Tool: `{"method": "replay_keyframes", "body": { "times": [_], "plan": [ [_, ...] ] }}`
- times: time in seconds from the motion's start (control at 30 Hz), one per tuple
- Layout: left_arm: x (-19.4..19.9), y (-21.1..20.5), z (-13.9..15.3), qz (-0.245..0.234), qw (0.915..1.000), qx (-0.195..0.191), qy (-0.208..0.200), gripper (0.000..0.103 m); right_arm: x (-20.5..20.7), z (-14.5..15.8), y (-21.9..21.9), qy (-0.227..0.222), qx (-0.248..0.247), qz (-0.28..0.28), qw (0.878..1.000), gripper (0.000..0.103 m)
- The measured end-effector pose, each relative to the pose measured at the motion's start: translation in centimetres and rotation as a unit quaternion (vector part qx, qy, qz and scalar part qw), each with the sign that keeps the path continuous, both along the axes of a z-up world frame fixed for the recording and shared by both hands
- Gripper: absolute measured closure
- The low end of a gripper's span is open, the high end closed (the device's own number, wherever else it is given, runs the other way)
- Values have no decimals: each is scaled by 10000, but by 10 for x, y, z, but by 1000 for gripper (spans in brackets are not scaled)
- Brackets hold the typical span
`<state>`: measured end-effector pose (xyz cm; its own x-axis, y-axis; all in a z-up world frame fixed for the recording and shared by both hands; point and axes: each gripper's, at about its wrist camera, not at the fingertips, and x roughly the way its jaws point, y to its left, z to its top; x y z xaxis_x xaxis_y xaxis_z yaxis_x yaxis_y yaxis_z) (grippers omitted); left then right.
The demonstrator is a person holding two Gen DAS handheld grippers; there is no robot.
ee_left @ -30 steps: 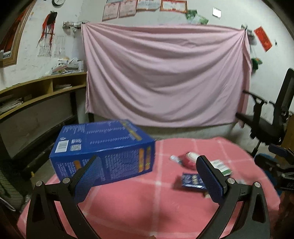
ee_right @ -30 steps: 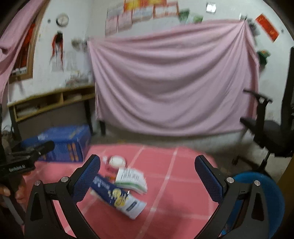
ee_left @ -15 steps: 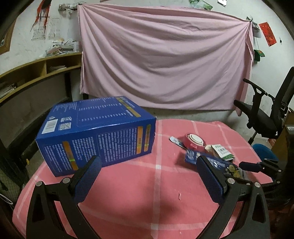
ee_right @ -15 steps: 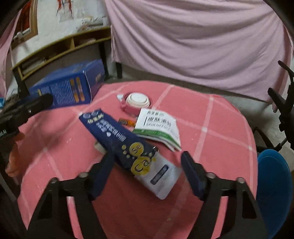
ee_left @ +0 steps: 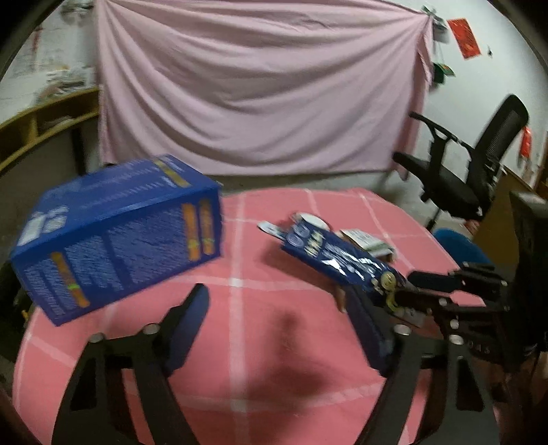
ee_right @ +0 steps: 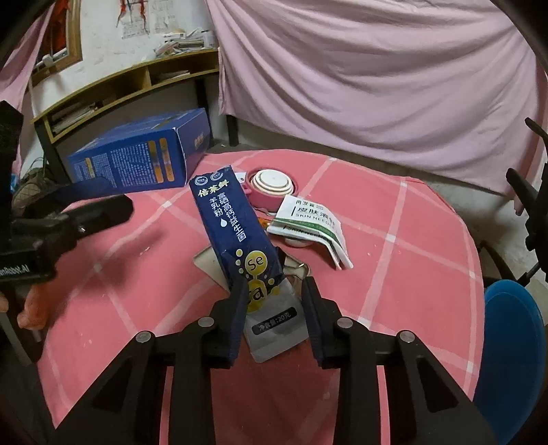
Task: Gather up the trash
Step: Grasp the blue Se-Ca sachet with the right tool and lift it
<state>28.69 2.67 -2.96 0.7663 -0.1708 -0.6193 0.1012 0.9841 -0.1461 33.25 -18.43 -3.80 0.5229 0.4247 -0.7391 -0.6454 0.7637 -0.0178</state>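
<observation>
two grippers: right gripper (ee_right: 274, 291) clamped on the blue sachet (ee_right: 233, 226), left gripper (ee_left: 284, 328) part-closing, empty, over pink table (ee_left: 274, 342).

We are listing the room. A pink sheet (ee_left: 260, 92) is hanging across the white back wall (ee_left: 486, 85), covering most of it. A wooden shelf unit (ee_right: 113, 89) is standing along the left wall, holding stacked papers. A black office chair (ee_left: 472, 164) is sitting at the right. A red paper ornament (ee_left: 463, 33) is hanging high on the wall. A pink checked cloth (ee_right: 411, 239) is covering the round surface. Dim indoor light is falling evenly.
</observation>
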Motion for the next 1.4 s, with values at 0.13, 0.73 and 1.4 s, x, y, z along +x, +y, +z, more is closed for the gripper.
{"method": "replay_keyframes", "body": {
  "times": [0.13, 0.73, 1.4],
  "plan": [
    [8, -10, -4, -373, 9989, -52, 273, 50, -6, 5, -6, -186, 72, -79, 9998, 85],
    [49, -40, -10, -803, 9915, -216, 1004, 92, 0, 12, -60, -59, 152, -1230, 9923, 86],
    [9, -46, 8, -402, 9971, 632, -109, 102, 15, 1, -63, 456, 185, -1319, 9900, 50]
  ]
}}
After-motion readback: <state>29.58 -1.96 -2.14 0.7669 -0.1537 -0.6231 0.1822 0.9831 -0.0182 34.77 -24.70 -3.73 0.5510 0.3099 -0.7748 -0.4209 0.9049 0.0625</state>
